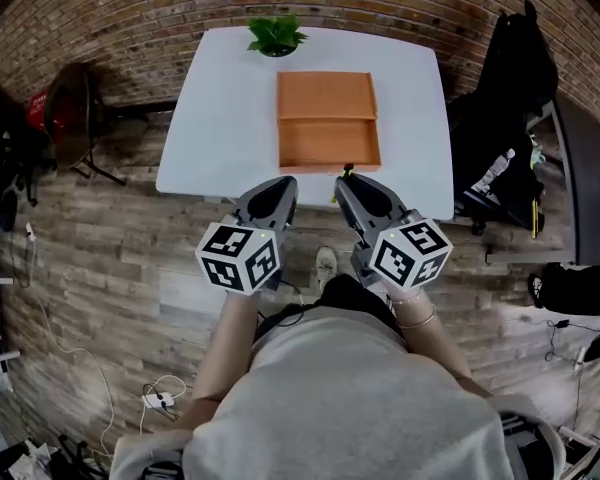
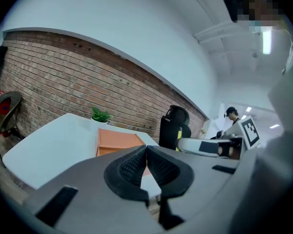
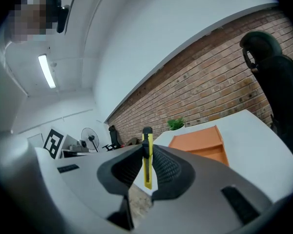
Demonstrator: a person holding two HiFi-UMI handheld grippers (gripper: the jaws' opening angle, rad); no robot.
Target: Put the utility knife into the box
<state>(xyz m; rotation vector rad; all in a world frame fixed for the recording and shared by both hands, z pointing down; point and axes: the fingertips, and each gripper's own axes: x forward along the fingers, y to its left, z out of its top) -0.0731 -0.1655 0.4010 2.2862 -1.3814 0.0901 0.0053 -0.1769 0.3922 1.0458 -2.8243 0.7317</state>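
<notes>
right gripper (image 3: 146, 149): a yellow knife (image 3: 147, 158) is being pinched upright between its jaws.
left gripper (image 2: 146, 148): its jaws are being pressed together, with nothing between them.
knife: is being held in the air at the near edge of the white tabletop (image 1: 220, 108), near the box (image 1: 328, 120).
box: orange and open, is being carried by the tabletop.

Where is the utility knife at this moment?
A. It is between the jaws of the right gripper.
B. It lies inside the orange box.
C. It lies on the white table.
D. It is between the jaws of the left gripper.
A: the right gripper view shows the yellow knife clamped upright between the jaws of the right gripper.
</notes>
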